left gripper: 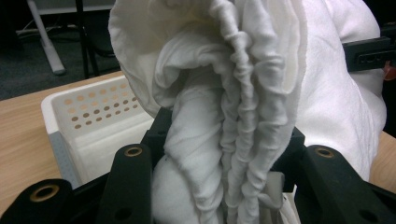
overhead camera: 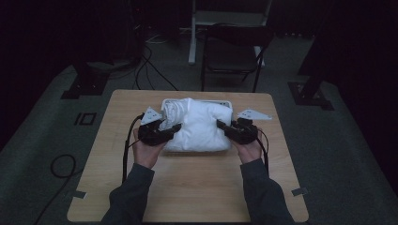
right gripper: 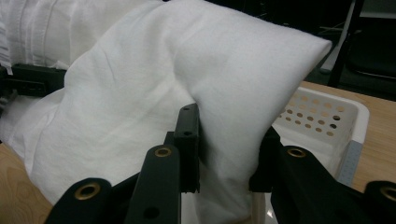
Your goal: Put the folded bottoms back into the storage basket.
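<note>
White basket (overhead camera: 225, 102) holds a bulging white pillow (overhead camera: 202, 124) (overflowing its rim).

We see a dim room, its far side nearly black. A light wooden tabletop (overhead camera: 187, 187) with rounded corners stands on grey carpet (overhead camera: 42, 140). Beyond the left hand-held gripper (overhead camera: 174, 127) and the right hand-held gripper (overhead camera: 220, 124), past the tabletop's far edge, stands a dark folding chair (overhead camera: 232, 54), with a white desk frame (overhead camera: 192, 33) behind it. Black cables (overhead camera: 150, 70) trail over the carpet on the far left, and another cable loops (overhead camera: 61, 166) on the floor well to the left of the left hand-held gripper. Dark stand bases (overhead camera: 77, 86) sit at both far sides.
</note>
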The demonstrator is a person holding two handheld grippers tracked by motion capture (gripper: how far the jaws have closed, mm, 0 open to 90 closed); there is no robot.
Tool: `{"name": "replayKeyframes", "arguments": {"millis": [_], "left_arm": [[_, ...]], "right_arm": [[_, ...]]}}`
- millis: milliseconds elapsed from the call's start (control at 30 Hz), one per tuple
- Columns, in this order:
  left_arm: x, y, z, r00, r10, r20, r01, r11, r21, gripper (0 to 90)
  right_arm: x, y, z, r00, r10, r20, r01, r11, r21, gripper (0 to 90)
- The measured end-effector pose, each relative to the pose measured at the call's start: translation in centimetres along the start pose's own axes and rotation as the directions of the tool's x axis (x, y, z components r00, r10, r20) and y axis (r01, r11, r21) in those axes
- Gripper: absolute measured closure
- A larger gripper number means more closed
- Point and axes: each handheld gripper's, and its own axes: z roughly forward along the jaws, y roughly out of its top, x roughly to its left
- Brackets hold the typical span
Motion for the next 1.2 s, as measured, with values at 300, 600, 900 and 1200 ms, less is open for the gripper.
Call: {"name": "replayKeyframes", "arguments": {"millis": [300,600,900,1200], "left_arm": [[0.5,0.1,0.7,1.0,-0.006,-0.001,0.006,1.0,-0.002,54.8],[1.1,0.1,1.2,0.9998,-0.02,-0.007,0.02,0.9998,-0.006,54.8],[1.4,0.4,2.1,0.9998,-0.015,-0.011,0.015,0.9999,-0.003,54.8],[1.5,0.7,2.9,0.9998,-0.017,-0.013,0.017,0.9998,-0.008,54.8]], "right_arm": [[-0.3,0.4,0.5,0.9999,0.001,0.015,-0.001,1.0,0.004,71.4],[-0.6,0.5,1.3,0.9997,0.009,0.025,-0.009,1.0,0.01,71.4],[-1.2,0.7,1.8,0.9991,0.015,0.039,-0.016,1.0,0.012,71.4],[-1.7,0.8,2.0,0.9982,0.021,0.056,-0.022,1.0,0.014,71.4]]}}
